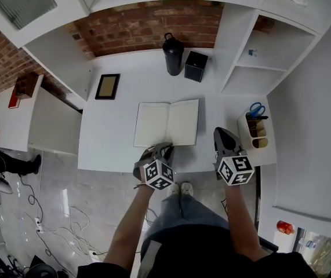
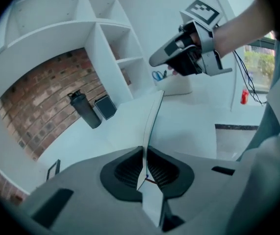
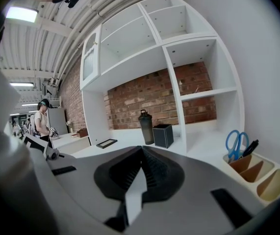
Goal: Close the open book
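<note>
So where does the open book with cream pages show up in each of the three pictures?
Head view: the open book lies mid-desk, its near edge at the left gripper.
Left gripper view: centre frame, the open book is seen edge-on, one leaf pinched between the jaws.
Right gripper view: not in it.
Shared landmark: the tall dark bottle by the brick wall.

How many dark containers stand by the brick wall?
2: a dark bottle at the back of the desk, and a black box just right of it. None appear hidden.
</note>
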Demonstrator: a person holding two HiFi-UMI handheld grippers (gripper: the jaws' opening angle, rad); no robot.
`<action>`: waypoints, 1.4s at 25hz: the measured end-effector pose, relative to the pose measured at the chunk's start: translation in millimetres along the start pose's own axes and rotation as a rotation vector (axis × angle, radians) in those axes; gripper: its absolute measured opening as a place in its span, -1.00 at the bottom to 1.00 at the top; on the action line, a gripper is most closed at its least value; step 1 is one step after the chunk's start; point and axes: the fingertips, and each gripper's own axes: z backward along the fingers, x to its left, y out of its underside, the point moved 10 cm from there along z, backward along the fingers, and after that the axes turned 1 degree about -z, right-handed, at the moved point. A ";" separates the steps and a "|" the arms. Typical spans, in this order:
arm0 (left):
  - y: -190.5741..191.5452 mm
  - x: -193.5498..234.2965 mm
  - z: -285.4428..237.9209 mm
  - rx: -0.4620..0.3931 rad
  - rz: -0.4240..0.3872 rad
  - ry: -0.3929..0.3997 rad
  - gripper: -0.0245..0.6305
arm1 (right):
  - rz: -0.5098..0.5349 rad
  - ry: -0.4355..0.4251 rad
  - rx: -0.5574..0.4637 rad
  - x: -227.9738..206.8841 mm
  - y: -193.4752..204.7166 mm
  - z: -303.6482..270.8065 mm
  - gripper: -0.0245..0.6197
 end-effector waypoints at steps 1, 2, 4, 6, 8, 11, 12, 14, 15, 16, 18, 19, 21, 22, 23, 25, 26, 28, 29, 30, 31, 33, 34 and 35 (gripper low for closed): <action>1.1 1.7 1.7 -0.011 0.046 -0.007 -0.83 | 0.001 -0.004 0.001 0.9 -0.4 -1.1 -0.92; 2.5 3.5 3.2 -0.023 0.095 -0.013 -0.83 | 0.002 -0.007 0.002 1.6 -0.8 -2.3 -0.92; 6.1 6.6 6.1 -0.045 0.198 -0.026 -0.84 | 0.003 -0.013 0.004 2.5 -2.0 -4.5 -0.92; 10.9 9.1 9.4 -0.066 0.299 -0.038 -0.84 | 0.007 -0.020 0.007 3.6 -3.1 -6.7 -0.92; 17.0 11.0 12.4 -0.081 0.383 -0.050 -0.85 | 0.009 -0.028 0.012 5.3 -3.6 -8.9 -0.92; 28.0 13.0 14.6 -0.101 0.505 -0.061 -0.85 | 0.014 -0.039 0.019 7.3 -3.1 -13.2 -0.92; 31.7 14.0 15.2 -0.109 0.547 -0.064 -0.85 | 0.016 -0.044 0.022 8.1 -3.3 -14.9 -0.93; 38.1 16.6 17.2 -0.122 0.617 -0.072 -0.85 | 0.020 -0.053 0.027 10.2 -4.1 -18.2 -0.92; 40.7 17.7 18.1 -0.124 0.641 -0.077 -0.86 | 0.022 -0.058 0.029 11.2 -4.3 -19.9 -0.92; 43.6 18.5 18.5 -0.123 0.659 -0.082 -0.86 | 0.025 -0.063 0.031 12.1 -4.5 -22.0 -0.92; 48.9 20.1 18.9 -0.118 0.686 -0.096 -0.86 | 0.029 -0.074 0.037 14.1 -4.6 -26.6 -0.92; 51.6 20.9 19.3 -0.114 0.698 -0.103 -0.86 | 0.031 -0.081 0.041 15.3 -4.2 -28.8 -0.92; 58.5 21.8 19.1 -0.103 0.714 -0.118 -0.86 | 0.033 -0.092 0.048 18.0 -2.5 -32.6 -0.92; 61.2 22.9 19.6 -0.100 0.721 -0.124 -0.86 | 0.035 -0.097 0.052 19.4 -1.6 -34.4 -0.92; 62.8 24.6 20.6 -0.100 0.732 -0.131 -0.86 | 0.037 -0.102 0.057 20.7 -0.8 -36.4 -0.92; 66.5 28.2 22.3 -0.101 0.759 -0.144 -0.86 | 0.040 -0.114 0.065 22.6 0.3 -41.2 -0.92; 68.9 30.1 22.6 -0.101 0.776 -0.151 -0.86 | 0.041 -0.119 0.068 23.2 0.6 -43.9 -0.92; 74.1 34.0 23.1 -0.099 0.816 -0.165 -0.86 | 0.045 -0.127 0.074 24.1 0.7 -49.3 -0.92; 76.7 35.8 23.3 -0.096 0.834 -0.173 -0.86 | 0.048 -0.131 0.077 24.8 0.6 -52.0 -0.92; 79.2 37.4 23.4 -0.090 0.849 -0.182 -0.86 | 0.050 -0.136 0.078 25.5 0.5 -54.7 -0.92; 81.3 38.8 23.3 -0.082 0.859 -0.189 -0.86 | 0.052 -0.141 0.080 26.3 0.4 -57.4 -0.92; 85.0 41.4 22.4 -0.067 0.875 -0.200 -0.85 | 0.055 -0.151 0.083 27.4 0.0 -63.2 -0.92; 86.8 42.6 21.8 -0.058 0.881 -0.204 -0.85 | 0.056 -0.156 0.084 28.0 -0.3 -66.1 -0.92; 88.8 43.8 21.4 -0.050 0.887 -0.209 -0.82 | 0.058 -0.160 0.085 28.7 -0.6 -68.9 -0.92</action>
